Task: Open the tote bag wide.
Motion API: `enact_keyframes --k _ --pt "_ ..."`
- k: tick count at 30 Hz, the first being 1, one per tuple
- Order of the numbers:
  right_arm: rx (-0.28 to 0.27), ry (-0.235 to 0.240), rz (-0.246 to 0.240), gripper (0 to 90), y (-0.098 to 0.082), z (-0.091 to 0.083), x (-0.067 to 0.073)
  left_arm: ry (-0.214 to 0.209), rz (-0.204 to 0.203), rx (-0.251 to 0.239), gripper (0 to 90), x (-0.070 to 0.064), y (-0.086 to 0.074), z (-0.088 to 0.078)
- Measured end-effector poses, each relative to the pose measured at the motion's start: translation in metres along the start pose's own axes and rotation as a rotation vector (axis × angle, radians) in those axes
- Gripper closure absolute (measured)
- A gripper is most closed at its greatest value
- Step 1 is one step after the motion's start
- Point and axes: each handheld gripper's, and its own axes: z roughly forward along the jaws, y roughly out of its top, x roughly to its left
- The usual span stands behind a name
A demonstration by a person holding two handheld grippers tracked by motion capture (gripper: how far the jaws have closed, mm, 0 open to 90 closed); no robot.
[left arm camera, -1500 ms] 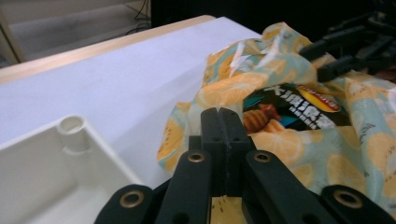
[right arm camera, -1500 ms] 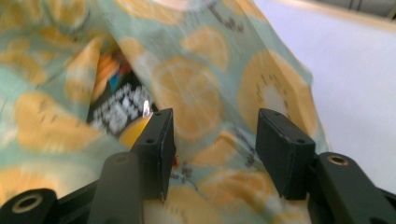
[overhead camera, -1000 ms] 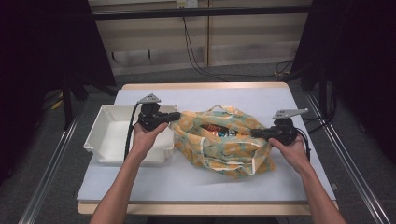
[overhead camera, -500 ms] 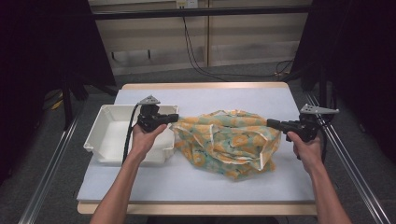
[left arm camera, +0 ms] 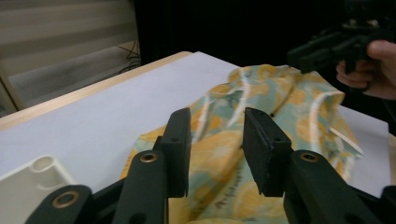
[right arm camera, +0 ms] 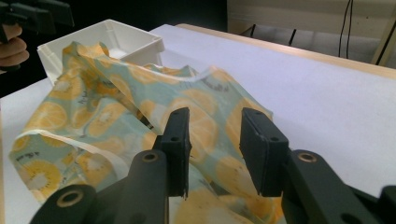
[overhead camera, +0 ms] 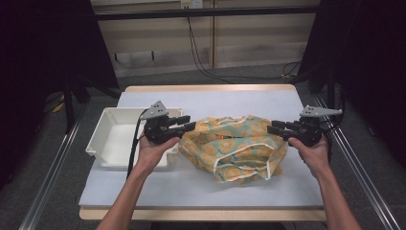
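Note:
A cloth bag (overhead camera: 234,146) with a teal and orange fruit print lies crumpled on the middle of the table. My left gripper (overhead camera: 190,123) hovers at its left end, and my right gripper (overhead camera: 269,128) hovers at its right end. Each points inward at the bag. Both pairs of jaws have just been opening and now stand apart with nothing pinched. In the left gripper view the bag (left arm camera: 261,107) shows through the gap of the left gripper (left arm camera: 212,140). The right gripper view has the bag (right arm camera: 116,112) lying just beyond the right gripper (right arm camera: 212,140).
A white plastic tray (overhead camera: 112,139) stands at the table's left, close behind my left hand, and its corner (right arm camera: 116,37) touches the bag's far end. The pale table (overhead camera: 230,100) has free room behind and in front of the bag. Metal rails run along both sides.
Both grippers had the bag's ends pinched and pulled it taut between them. Now both have let go, lifted a little, and the bag lies slack.

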Motion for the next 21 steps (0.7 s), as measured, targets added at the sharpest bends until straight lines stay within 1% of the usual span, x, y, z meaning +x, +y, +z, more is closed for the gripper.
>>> enact_keyframes --k 1,3,4,5,6,8,9,10,11,12,14,15,16,17,18,19,21 --pt "-0.003 0.002 -0.003 65.4 0.002 0.0 0.002 -0.016 0.005 0.001 64.4 -0.006 0.0 0.002" --pt "0.001 0.014 -0.019 67.2 0.005 0.001 0.005 -0.038 0.037 0.001 68.1 -0.017 -0.001 0.005" --pt "0.012 0.017 -0.021 67.9 0.005 0.003 0.007 -0.06 0.034 0.001 68.7 -0.022 -0.001 0.009" --pt "0.023 0.022 -0.027 68.0 0.006 0.006 0.008 -0.079 0.046 0.016 70.2 -0.026 -0.001 0.012" --pt "0.03 0.027 -0.033 68.0 0.007 0.009 0.009 -0.096 0.042 0.017 72.6 -0.031 -0.002 0.017" --pt "0.042 0.035 -0.037 67.6 0.006 0.016 0.011 -0.136 0.043 0.037 73.5 -0.038 -0.004 0.027" --pt "0.053 0.04 -0.041 64.0 0.006 0.02 0.012 -0.149 0.037 0.042 73.7 -0.042 -0.005 0.033" --pt "0.065 0.031 -0.041 60.9 0.005 0.023 0.014 -0.163 0.033 0.041 73.8 -0.045 -0.006 0.039" --pt "0.074 0.029 -0.048 60.1 0.005 0.027 0.014 -0.177 0.024 0.046 73.8 -0.048 -0.008 0.046" --pt "0.079 0.037 -0.051 58.3 0.004 0.03 0.015 -0.166 0.031 0.065 73.7 -0.051 -0.009 0.053" --pt "0.089 0.03 -0.059 55.2 0.004 0.035 0.015 -0.179 0.033 0.098 71.6 -0.057 -0.012 0.07" --pt "0.096 0.029 -0.063 53.9 0.004 0.038 0.014 -0.184 0.041 0.101 71.1 -0.059 -0.013 0.076" --pt "0.1 0.025 -0.061 51.9 0.004 0.04 0.014 -0.189 0.059 0.118 69.2 -0.059 -0.013 0.083" --pt "0.104 0.022 -0.062 49.0 0.004 0.042 0.013 -0.189 0.047 0.124 67.1 -0.06 -0.014 0.09" --pt "0.108 0.015 -0.055 46.3 0.005 0.045 0.011 -0.194 0.027 0.132 64.9 -0.06 -0.014 0.096" --pt "0.107 0.01 -0.041 43.6 0.005 0.047 0.01 -0.203 0.026 0.134 64.3 -0.059 -0.015 0.102" --pt "0.102 0.01 -0.032 41.9 0.005 0.05 0.007 -0.201 0.021 0.129 62.8 -0.06 -0.015 0.11"
